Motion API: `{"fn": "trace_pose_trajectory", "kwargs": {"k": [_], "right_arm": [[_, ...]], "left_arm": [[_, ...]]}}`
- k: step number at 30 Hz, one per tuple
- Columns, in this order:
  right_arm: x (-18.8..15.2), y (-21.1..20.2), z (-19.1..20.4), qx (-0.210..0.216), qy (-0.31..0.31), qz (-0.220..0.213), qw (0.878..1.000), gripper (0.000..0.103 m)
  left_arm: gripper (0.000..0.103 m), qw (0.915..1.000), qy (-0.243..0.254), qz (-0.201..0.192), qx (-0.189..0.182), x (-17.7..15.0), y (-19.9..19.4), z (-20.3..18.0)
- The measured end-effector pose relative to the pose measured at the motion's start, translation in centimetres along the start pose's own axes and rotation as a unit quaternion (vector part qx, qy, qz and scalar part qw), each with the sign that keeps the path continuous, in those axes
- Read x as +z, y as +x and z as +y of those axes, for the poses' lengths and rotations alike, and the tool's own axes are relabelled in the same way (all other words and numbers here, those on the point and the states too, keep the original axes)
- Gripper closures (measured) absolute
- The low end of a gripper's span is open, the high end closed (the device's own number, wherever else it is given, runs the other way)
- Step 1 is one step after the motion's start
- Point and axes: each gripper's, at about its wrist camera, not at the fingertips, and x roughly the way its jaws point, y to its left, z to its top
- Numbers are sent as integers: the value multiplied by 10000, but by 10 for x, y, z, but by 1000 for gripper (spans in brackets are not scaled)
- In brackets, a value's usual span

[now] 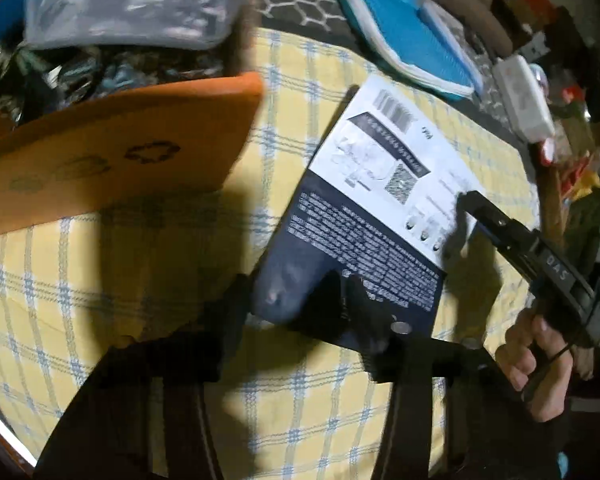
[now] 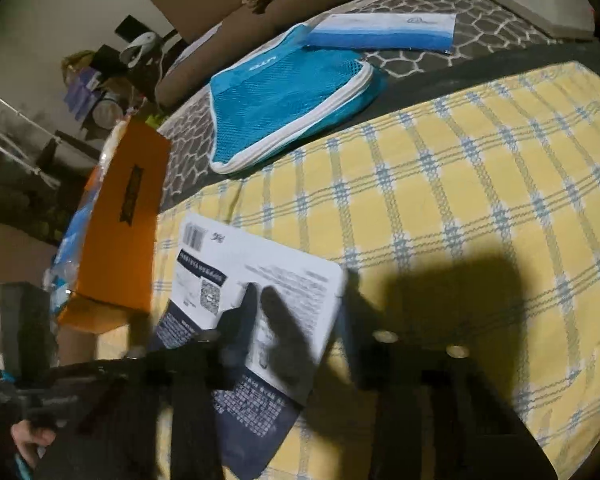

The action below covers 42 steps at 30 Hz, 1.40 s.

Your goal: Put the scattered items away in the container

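A flat white and navy packet (image 1: 364, 200) with a barcode lies on the yellow plaid cloth (image 1: 100, 280). My left gripper (image 1: 296, 300) has the packet's navy near corner between its fingers, and that corner bulges as if pinched. From the right, my right gripper (image 1: 466, 200) comes in with its tip on the packet's white edge. In the right wrist view, the right gripper (image 2: 296, 312) straddles a corner of the packet (image 2: 260, 268), one finger (image 2: 240, 316) lying over it; blur hides any contact. The orange box (image 1: 120, 148) (image 2: 128, 224) stands beside the packet, stuffed with bags.
A blue mesh pouch (image 2: 288, 108) (image 1: 412, 32) and a white and blue packet (image 2: 380, 30) lie further back on the grey patterned cover. A white box (image 1: 524, 96) sits near the far edge. A hand (image 1: 536, 360) holds the right gripper's handle. Clutter lines the room's edge.
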Motion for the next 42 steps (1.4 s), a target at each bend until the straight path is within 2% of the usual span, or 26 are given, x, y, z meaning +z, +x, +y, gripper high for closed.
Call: {"fn": "trace_pose_trajectory", "kwargs": {"k": [3, 10, 14, 19, 21, 24, 27, 33, 36, 40, 42], "right_arm": [[-1, -3, -3, 202, 147, -7, 9997, 84], [4, -13, 16, 416, -90, -81, 9991, 86], [3, -10, 25, 390, -308, -14, 9988, 86], [-3, -8, 30, 321, -629, 153, 9974, 86], [-6, -8, 31, 377, -687, 223, 9967, 87], [-11, -8, 32, 377, -761, 332, 9958, 87], [-18, -5, 35, 364, -788, 524, 9948, 87], [-31, -7, 51, 410, -991, 989, 9893, 87], [-44, -6, 65, 218, -1304, 1261, 9832, 87], [-55, -2, 77, 61, -1686, 1427, 9753, 87], [-56, -1, 76, 32, -1686, 1393, 9758, 84]], "left_arm": [[78, 9998, -71, 93, -133, -1, -1, 5], [78, 9996, 63, 2, -286, -1, -17, 0], [67, 9998, -12, 43, -219, 0, -16, 1], [64, 9992, -323, 118, -208, 5, -7, 11], [48, 9987, -401, 77, -297, 5, -6, 10], [37, 9986, -419, 73, -308, 3, -4, 6], [37, 9990, -407, 38, -204, 1, -5, 1], [37, 9987, -323, -190, -346, 0, -22, 3], [40, 9984, -222, -372, -377, 1, -32, 0], [40, 9986, -246, -336, -331, 3, -32, 2], [40, 9985, -340, -243, -356, 4, -27, 5]]}}
